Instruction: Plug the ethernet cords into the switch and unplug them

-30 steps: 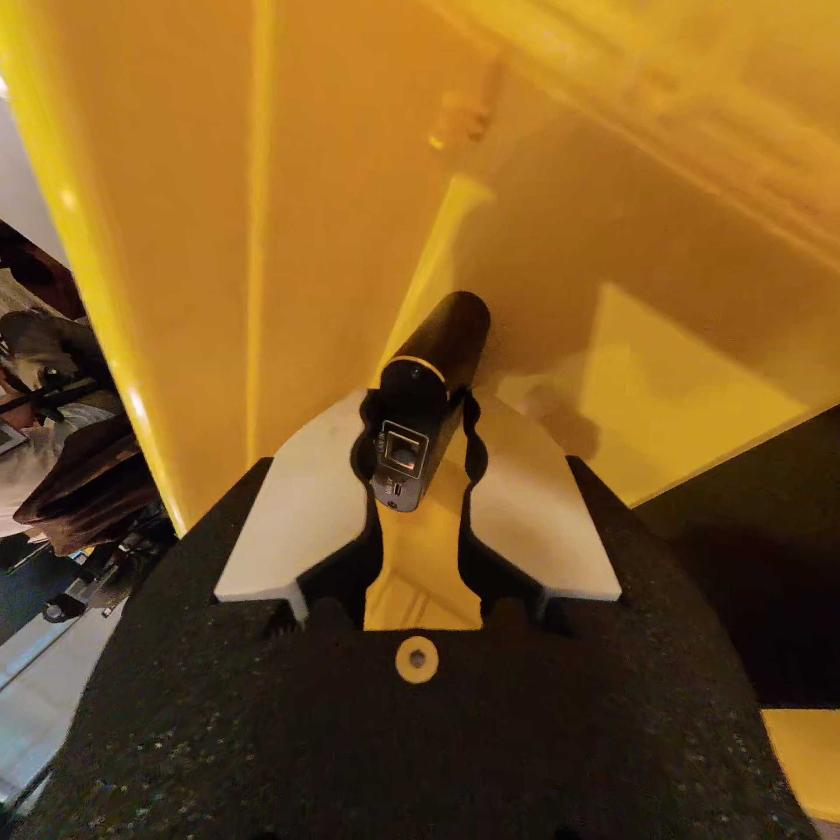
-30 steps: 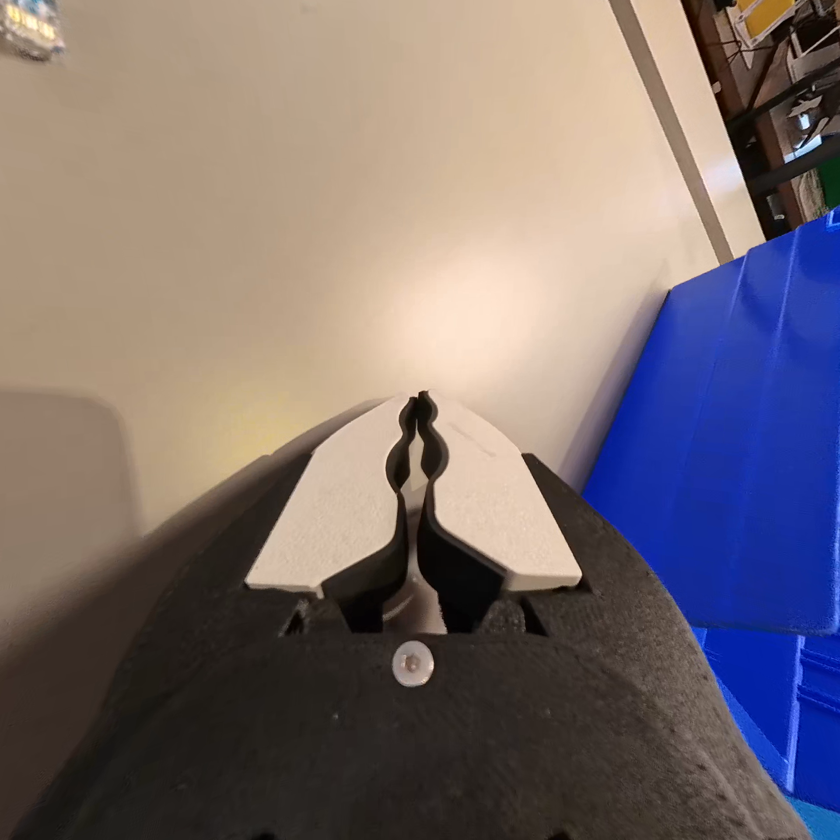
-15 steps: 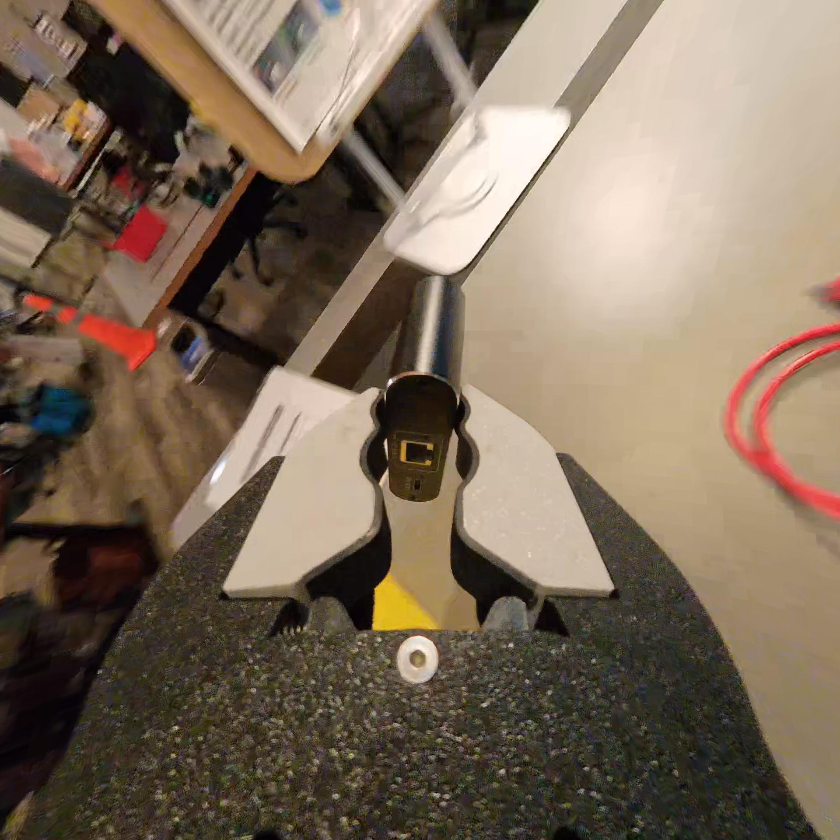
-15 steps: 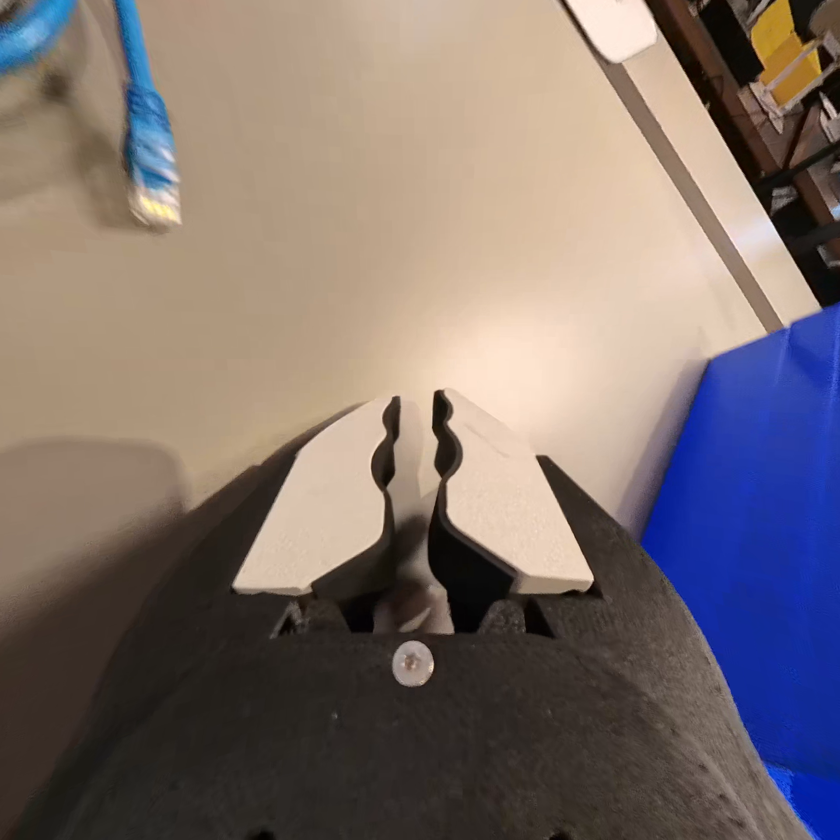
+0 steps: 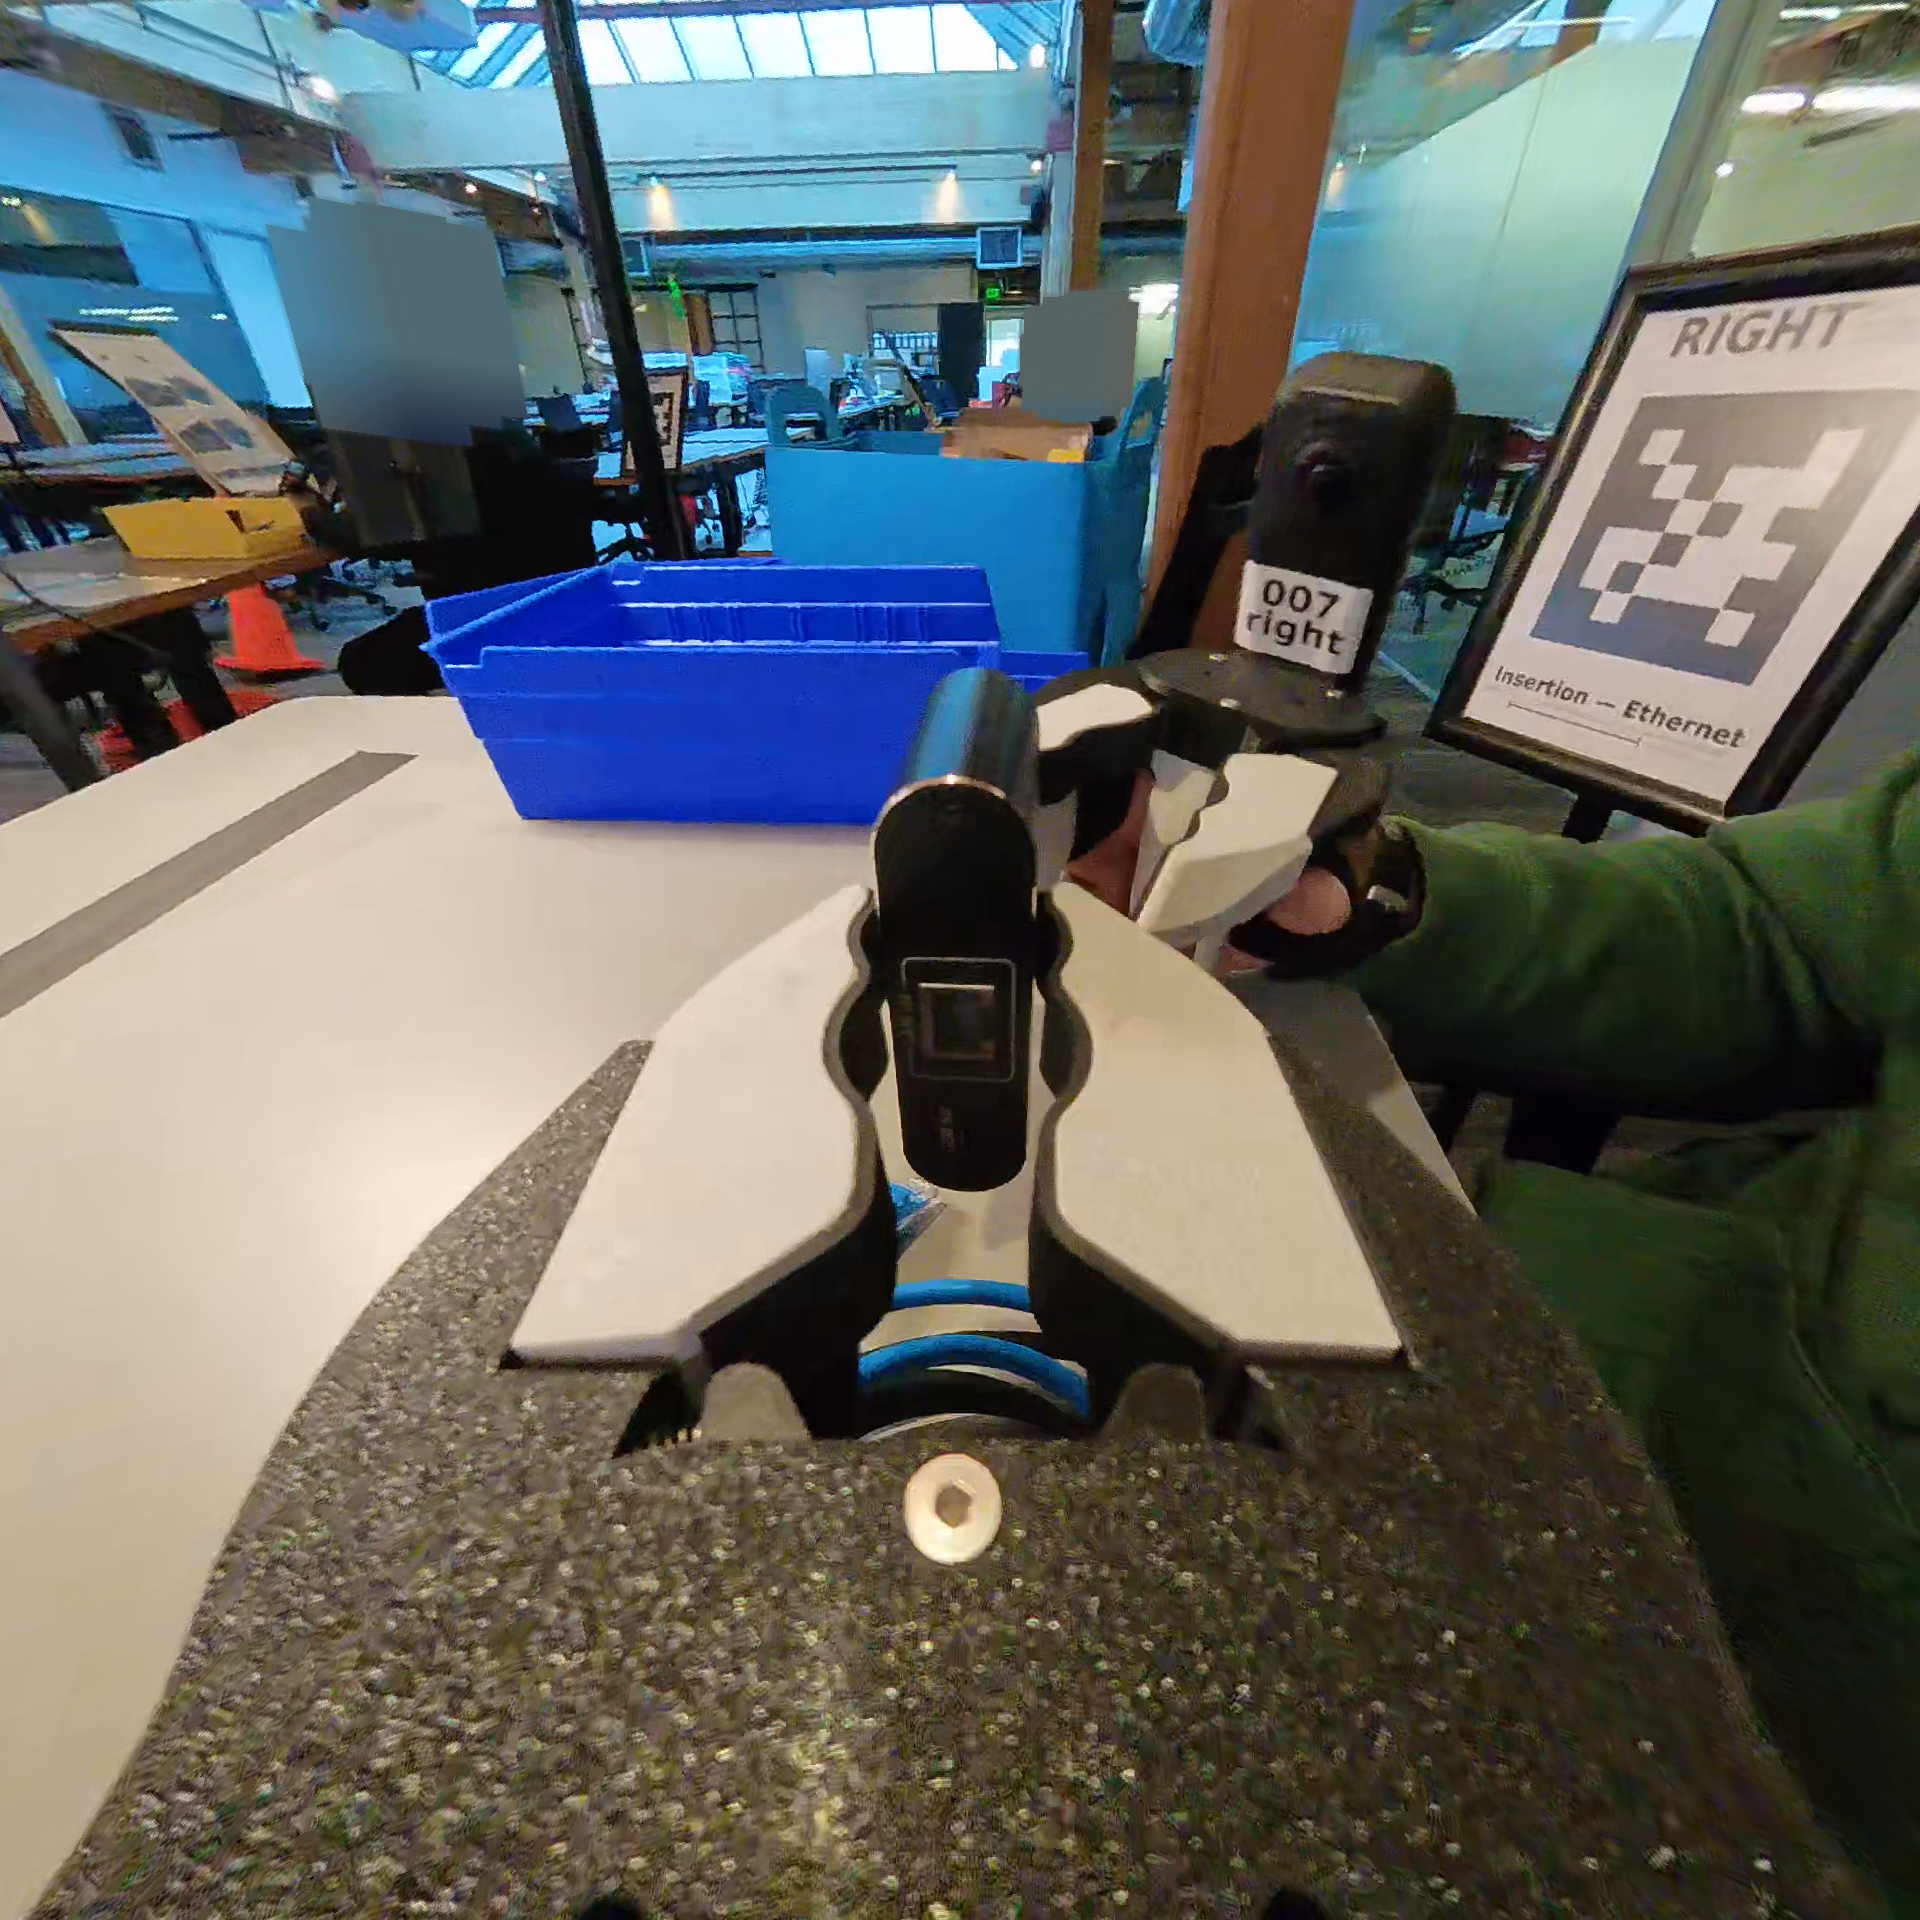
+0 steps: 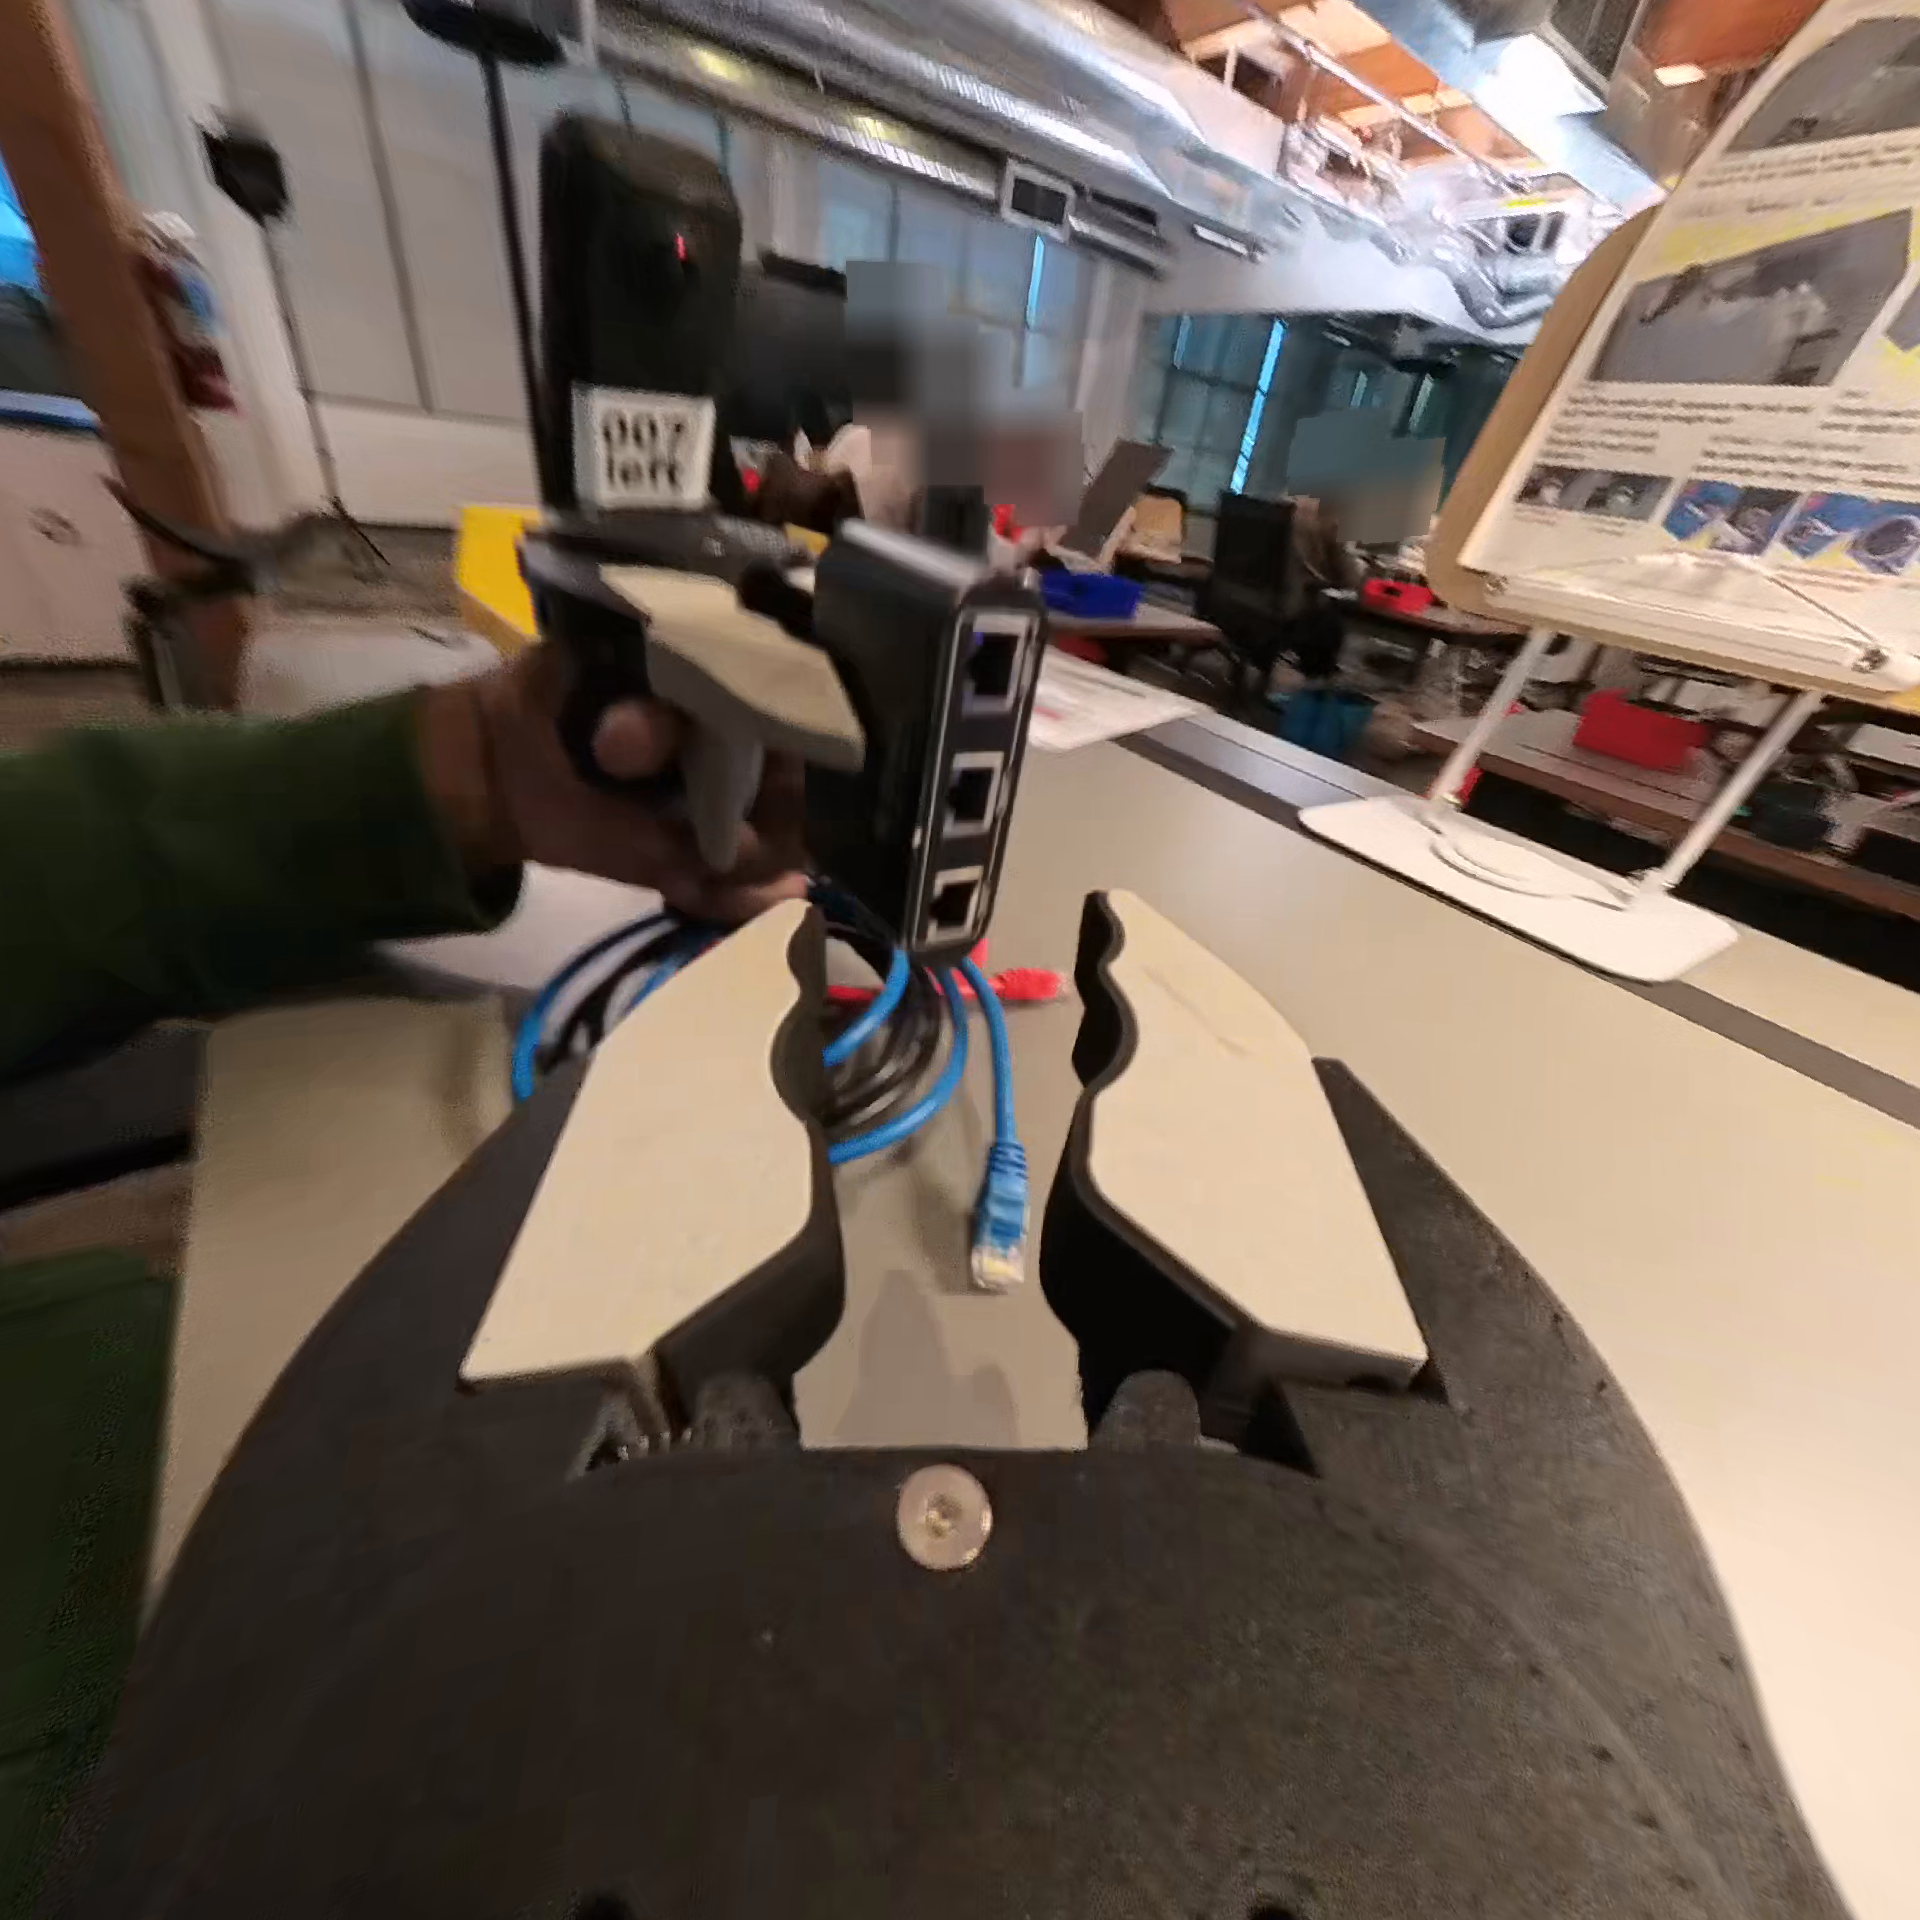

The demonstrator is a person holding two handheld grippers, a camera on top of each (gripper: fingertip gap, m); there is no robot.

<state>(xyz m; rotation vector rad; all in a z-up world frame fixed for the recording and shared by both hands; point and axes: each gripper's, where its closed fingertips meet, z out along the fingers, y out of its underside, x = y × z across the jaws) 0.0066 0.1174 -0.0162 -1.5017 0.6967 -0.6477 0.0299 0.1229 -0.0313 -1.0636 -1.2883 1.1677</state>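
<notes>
My left gripper [image 5: 956, 920] is shut on a black ethernet switch [image 5: 956, 1039] and holds it upright above the table. In the right wrist view the switch [image 6: 935, 748] shows three empty ports in a column facing me, with the left gripper [image 6: 847, 727] clamped on it. My right gripper [image 6: 945, 914] is open and empty, just in front of the switch's lowest port. It also shows in the left wrist view [image 5: 1153, 790], behind the switch. A blue ethernet cord [image 6: 997, 1216] lies on the table with its plug free, coiled with a black cord [image 6: 883, 1070]. A red cord [image 6: 1023, 982] lies farther off.
The white table [image 5: 312, 987] carries stacked blue bins [image 5: 727, 696] at the far side. A framed sign [image 5: 1714, 540] stands at the right edge. A poster on a white stand [image 6: 1507, 862] is at the table's other end. The person's green sleeve [image 5: 1662, 956] reaches across. My left and right fingertips are right by each other.
Both grippers swung up from facing surfaces close by to facing each other over the table. The right gripper went from shut to open. The left still grips the switch.
</notes>
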